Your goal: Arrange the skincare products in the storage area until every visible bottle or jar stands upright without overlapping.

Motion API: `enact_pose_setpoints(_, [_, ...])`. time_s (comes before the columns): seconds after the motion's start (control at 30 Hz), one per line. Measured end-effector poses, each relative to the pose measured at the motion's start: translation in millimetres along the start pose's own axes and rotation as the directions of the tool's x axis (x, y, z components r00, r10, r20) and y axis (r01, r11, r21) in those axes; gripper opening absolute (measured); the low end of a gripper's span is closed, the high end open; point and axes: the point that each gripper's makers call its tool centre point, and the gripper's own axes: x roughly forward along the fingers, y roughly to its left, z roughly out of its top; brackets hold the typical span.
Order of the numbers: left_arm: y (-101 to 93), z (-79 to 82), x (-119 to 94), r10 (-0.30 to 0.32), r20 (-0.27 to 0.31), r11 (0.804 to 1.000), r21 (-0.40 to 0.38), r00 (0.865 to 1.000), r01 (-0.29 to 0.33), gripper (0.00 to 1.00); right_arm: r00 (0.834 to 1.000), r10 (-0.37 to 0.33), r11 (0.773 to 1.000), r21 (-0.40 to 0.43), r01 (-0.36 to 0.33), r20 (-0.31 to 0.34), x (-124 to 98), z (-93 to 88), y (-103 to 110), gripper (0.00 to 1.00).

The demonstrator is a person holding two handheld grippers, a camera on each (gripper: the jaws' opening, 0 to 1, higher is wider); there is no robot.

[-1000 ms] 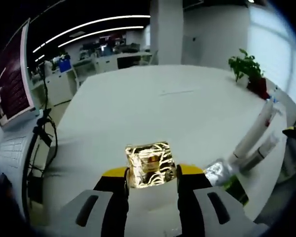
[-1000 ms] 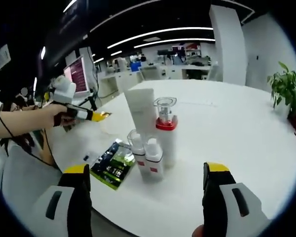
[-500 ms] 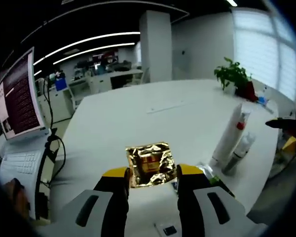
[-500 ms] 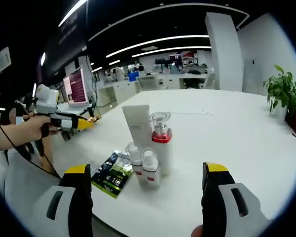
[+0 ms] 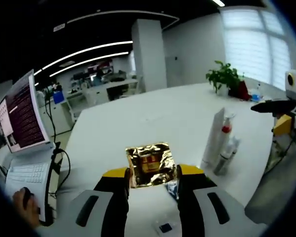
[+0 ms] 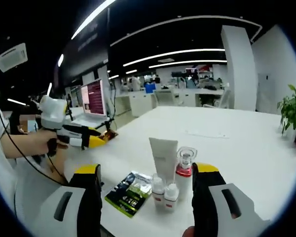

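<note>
While the left gripper (image 5: pixel 153 183) clamps a crinkled gold foil sachet (image 5: pixel 149 164) between its jaws above the white table (image 5: pixel 148 118), the right gripper (image 6: pixel 146 174) hangs with jaws spread wide, a white tube (image 6: pixel 163 159), a red-collared pump bottle (image 6: pixel 184 170), two small bottles (image 6: pixel 164 194) and a green-and-black packet (image 6: pixel 131 192) clustered between and just ahead of them.

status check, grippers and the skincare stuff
Left gripper shut on gold sachet, off the table. Right gripper open, empty. Tube, pump bottle, two small bottles upright; green packet flat beside them.
</note>
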Motion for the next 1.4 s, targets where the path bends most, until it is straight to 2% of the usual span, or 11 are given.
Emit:
enact_pose_setpoints(0.23, [-11.5, 13.2, -11, -0.021, 0.037, 0.999, 0.039, 0.999, 0.020, 0.36, 0.995, 0.091, 0.996, 0.017, -0.092, 0.028, 22, 18.3, 21, 0.64])
enact_pose_setpoints(0.47, [-27.7, 26.6, -25, -0.068, 0.082, 0.995, 0.084, 0.994, 0.061, 0.36, 0.975, 0.214, 0.956, 0.188, -0.223, 0.066, 53, 35.3, 43, 0.50])
enact_pose_setpoints(0.6, [-36.4, 31.3, -34, -0.089, 0.098, 0.990, 0.117, 0.991, 0.077, 0.37, 0.969, 0.242, 0.946, 0.213, -0.245, 0.039, 70, 32.4, 50, 0.43])
enact_pose_setpoints(0.83, [-40.1, 31.4, -42, -0.102, 0.106, 0.987, 0.138, 0.989, 0.087, 0.37, 0.952, 0.303, 0.902, 0.313, -0.298, 0.031, 87, 28.0, 65, 0.32])
enact_pose_setpoints(1.1, [-41.2, 30.5, -44, -0.104, 0.115, 0.988, 0.126, 0.988, 0.089, 0.37, 0.934, 0.353, 0.832, 0.439, -0.339, 0.051, 99, 25.0, 78, 0.21])
enact_pose_setpoints(1.17, [-41.0, 29.9, -44, -0.101, 0.115, 0.988, 0.127, 0.988, 0.087, 0.33, 0.928, 0.366, 0.808, 0.472, -0.353, 0.067, 102, 25.2, 82, 0.18])
enact_pose_setpoints(1.23, [-41.5, 29.4, -45, -0.103, 0.116, 0.987, 0.134, 0.988, 0.087, 0.15, 0.927, 0.367, 0.799, 0.486, -0.353, 0.070, 107, 23.3, 81, 0.16])
enact_pose_setpoints(1.3, [-41.1, 29.1, -43, -0.110, 0.131, 0.987, 0.129, 0.985, 0.093, 0.18, 0.931, 0.363, 0.808, 0.483, -0.338, 0.045, 105, 17.0, 84, 0.17])
enact_pose_setpoints(1.33, [-39.5, 25.9, -40, -0.111, 0.125, 0.988, 0.120, 0.986, 0.096, 0.33, 0.940, 0.339, 0.844, 0.432, -0.318, 0.030, 104, 11.9, 79, 0.18])
enact_pose_setpoints(1.37, [-39.3, 12.9, -38, -0.117, 0.072, 0.991, 0.080, 0.990, 0.112, 0.40, 0.948, 0.317, 0.855, 0.427, -0.294, 0.019, 101, 5.9, 74, 0.18])
enact_pose_setpoints(1.4, [-34.3, 8.6, -38, -0.107, 0.064, 0.991, 0.089, 0.992, 0.101, 0.41, 0.948, 0.318, 0.848, 0.442, -0.293, 0.019, 97, 2.3, 75, 0.17])
